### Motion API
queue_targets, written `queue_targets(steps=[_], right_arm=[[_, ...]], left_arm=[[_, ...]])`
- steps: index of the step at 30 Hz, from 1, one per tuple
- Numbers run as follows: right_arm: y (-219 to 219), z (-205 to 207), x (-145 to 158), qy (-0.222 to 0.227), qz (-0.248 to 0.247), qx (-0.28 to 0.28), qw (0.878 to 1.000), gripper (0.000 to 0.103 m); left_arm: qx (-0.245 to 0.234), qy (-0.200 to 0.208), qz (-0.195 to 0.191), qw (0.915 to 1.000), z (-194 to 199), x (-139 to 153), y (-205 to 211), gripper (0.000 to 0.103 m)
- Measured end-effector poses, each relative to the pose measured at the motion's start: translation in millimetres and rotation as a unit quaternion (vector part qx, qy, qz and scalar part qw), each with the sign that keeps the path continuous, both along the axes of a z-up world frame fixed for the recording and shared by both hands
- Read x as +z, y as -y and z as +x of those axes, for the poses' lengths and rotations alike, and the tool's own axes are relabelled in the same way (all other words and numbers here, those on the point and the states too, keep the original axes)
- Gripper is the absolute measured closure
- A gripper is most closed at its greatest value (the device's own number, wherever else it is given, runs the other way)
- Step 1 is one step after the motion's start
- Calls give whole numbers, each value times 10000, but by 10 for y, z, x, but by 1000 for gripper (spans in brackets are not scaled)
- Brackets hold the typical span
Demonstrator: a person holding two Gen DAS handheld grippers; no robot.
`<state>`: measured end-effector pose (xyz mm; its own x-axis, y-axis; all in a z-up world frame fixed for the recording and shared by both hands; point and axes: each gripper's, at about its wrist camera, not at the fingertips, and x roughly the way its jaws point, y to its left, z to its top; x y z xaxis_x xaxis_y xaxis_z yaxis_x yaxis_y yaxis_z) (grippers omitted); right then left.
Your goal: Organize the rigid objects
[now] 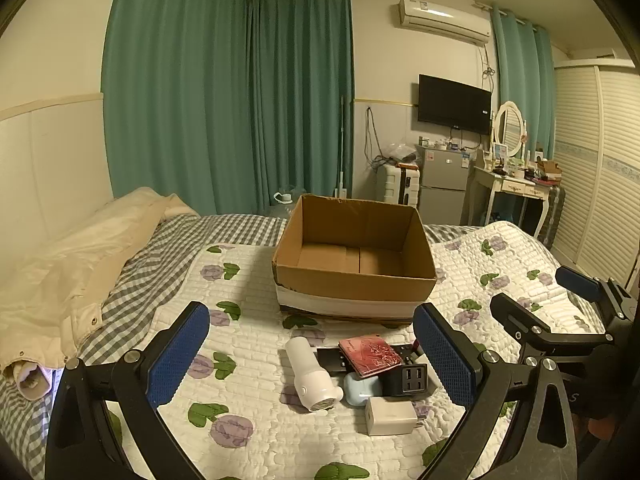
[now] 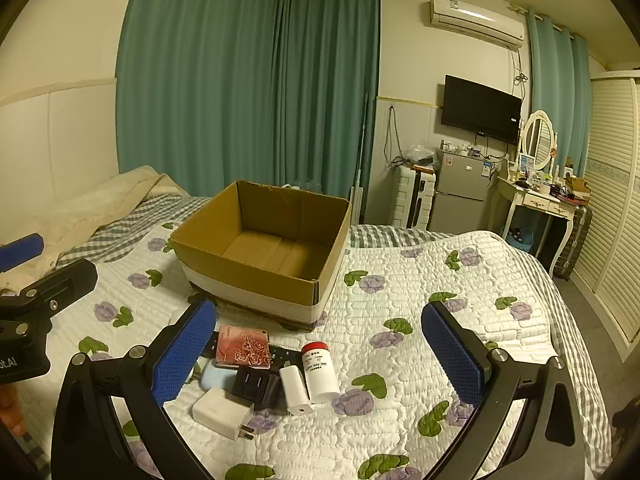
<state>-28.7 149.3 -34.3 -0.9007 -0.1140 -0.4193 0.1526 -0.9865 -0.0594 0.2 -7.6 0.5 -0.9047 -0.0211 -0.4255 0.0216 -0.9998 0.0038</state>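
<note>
Honestly, my worry at that moment was the pile itself. Both my left gripper [image 1: 310,354] and right gripper [image 2: 318,350] stood wide open and held nothing, above the small things that lay crowded on the quilt [image 2: 420,280], just before the empty cardboard box [image 1: 354,248]. The pink card case [image 2: 243,347] rested on top of other pieces, and the white charger [image 2: 222,407] touched the black adapter [image 2: 256,387] — so closing on one could drag or tip its neighbour. The white bottle [image 2: 320,372] lay on its side and, I judged, could roll away on the soft cover.
</note>
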Motion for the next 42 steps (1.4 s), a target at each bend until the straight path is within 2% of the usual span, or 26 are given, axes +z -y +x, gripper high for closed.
queue_targets(steps=[42], right_arm=[[10, -8, -33, 48, 22, 58, 10000, 0]], left_arm=[[57, 36, -93, 9999, -4, -48, -42, 0]])
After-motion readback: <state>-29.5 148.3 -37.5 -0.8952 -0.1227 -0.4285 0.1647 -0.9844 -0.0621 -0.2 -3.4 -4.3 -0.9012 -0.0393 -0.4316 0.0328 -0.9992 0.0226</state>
